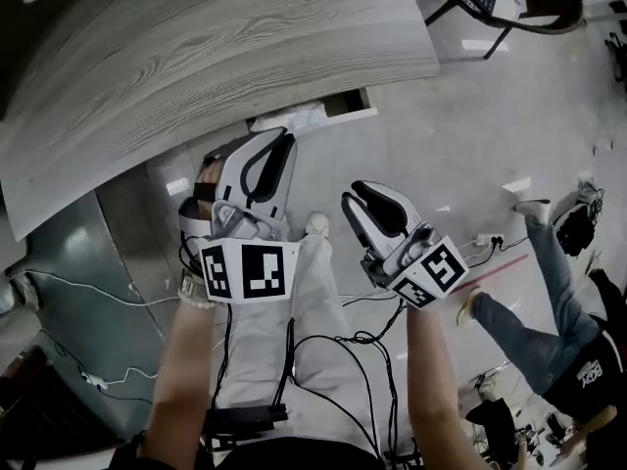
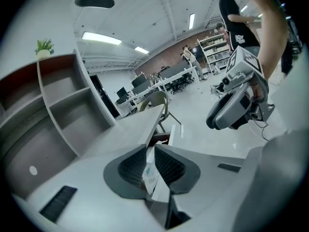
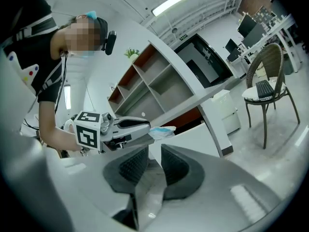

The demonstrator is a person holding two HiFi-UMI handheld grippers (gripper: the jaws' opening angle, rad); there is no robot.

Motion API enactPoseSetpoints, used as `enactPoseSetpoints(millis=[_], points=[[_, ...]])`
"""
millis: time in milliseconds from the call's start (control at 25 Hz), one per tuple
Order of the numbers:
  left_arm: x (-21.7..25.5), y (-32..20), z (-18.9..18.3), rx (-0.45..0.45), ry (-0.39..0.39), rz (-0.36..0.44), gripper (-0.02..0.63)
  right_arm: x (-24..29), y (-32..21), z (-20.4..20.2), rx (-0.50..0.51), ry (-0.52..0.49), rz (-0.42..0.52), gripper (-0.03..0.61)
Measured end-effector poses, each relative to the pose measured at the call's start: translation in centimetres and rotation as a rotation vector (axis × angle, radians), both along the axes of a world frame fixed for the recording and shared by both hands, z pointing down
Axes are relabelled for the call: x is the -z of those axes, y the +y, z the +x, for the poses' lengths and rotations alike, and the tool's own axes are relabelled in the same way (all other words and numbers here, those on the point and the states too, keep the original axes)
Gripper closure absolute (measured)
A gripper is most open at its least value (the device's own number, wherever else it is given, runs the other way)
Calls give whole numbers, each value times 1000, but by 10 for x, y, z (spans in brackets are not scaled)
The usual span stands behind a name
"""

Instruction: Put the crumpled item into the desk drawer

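Crumpled item [image 2: 149, 173], pale with a blue tinge, sits pinched in the left tongs [image 2: 151, 151], which are clamped on it for carrying. They point toward the drawer [image 1: 315, 114], which stands open under the edge of the surface [image 1: 196, 57]. Right tongs [image 3: 154, 153] stand apart and empty alongside, seemingly free to assist.
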State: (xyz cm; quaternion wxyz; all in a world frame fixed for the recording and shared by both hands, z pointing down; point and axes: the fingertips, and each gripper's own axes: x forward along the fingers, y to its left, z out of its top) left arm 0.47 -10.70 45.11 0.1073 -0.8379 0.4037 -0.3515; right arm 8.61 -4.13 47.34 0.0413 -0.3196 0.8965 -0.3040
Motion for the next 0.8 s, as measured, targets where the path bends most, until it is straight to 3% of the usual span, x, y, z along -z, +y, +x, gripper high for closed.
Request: enactPoseSetpoints(millis=[160,320,400,480,560,800], points=[[-3,2,-1,-12,21,-56,502,10,6,0,-10,6,2,488],[16,1,-9,32,66,-60,492,22,9,4,-25,25,9,488],[31,3,-12,49,102,-66,504,32,8,7,-40,58,19,504],[50,6,-17,59,145,-80,572,46,6,9,-61,107,35,546],[72,9,-21,67,188,-93,595,63,3,10,-80,157,56,568],[152,17,-29,44,291,-90,606,123,-5,10,-144,243,107,569]])
